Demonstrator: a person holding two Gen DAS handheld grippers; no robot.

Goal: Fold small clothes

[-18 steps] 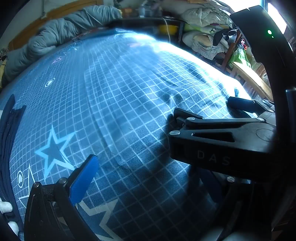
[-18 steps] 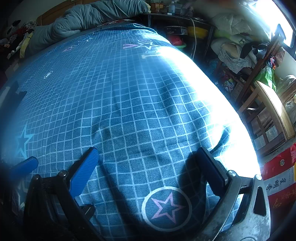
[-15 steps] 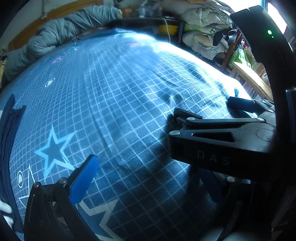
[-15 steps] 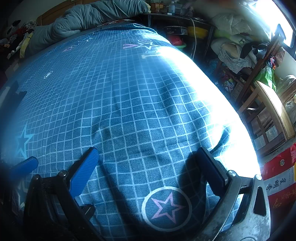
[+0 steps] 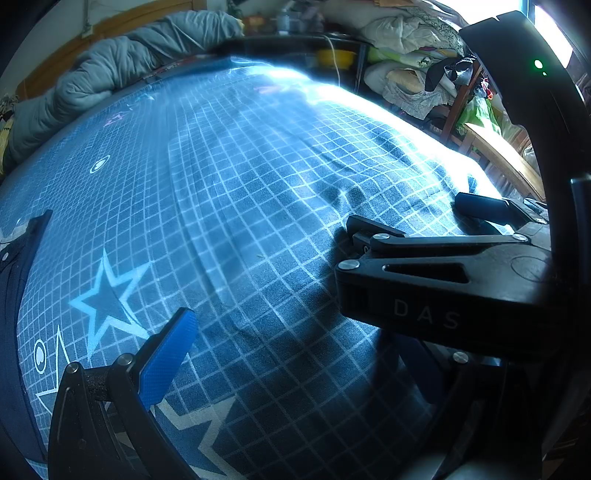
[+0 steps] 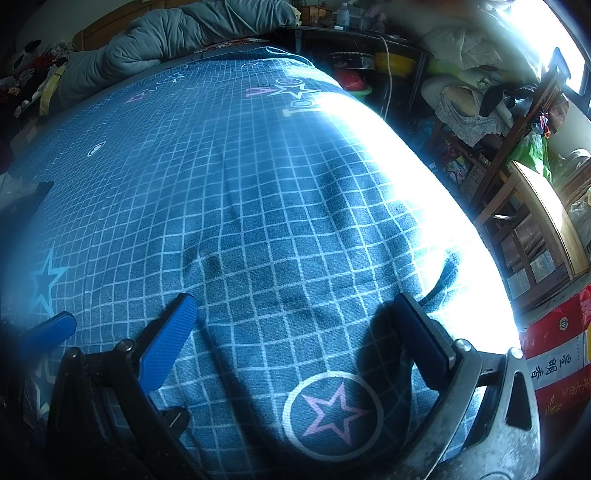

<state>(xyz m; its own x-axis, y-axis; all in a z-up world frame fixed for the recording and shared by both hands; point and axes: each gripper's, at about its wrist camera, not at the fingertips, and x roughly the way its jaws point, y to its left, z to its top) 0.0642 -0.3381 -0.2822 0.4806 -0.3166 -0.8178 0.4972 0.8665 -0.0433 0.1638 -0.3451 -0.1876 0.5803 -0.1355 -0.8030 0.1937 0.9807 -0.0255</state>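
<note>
Dark garment (image 5: 14,295) at left edge — its long axis unclear.

You have a rumpled grey quilt (image 6: 177,33) along the far edge of the grid-patterned blue bedsheet (image 6: 258,206), a wooden chair (image 6: 535,206) off its right edge, and a dark navy garment (image 5: 14,295) at its left edge.

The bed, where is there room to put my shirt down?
The middle of the blue grid sheet is bare, between the grey quilt at its far end and both open grippers. Its left edge holds dark cloth. The clutter pile crowds the right side.
</note>
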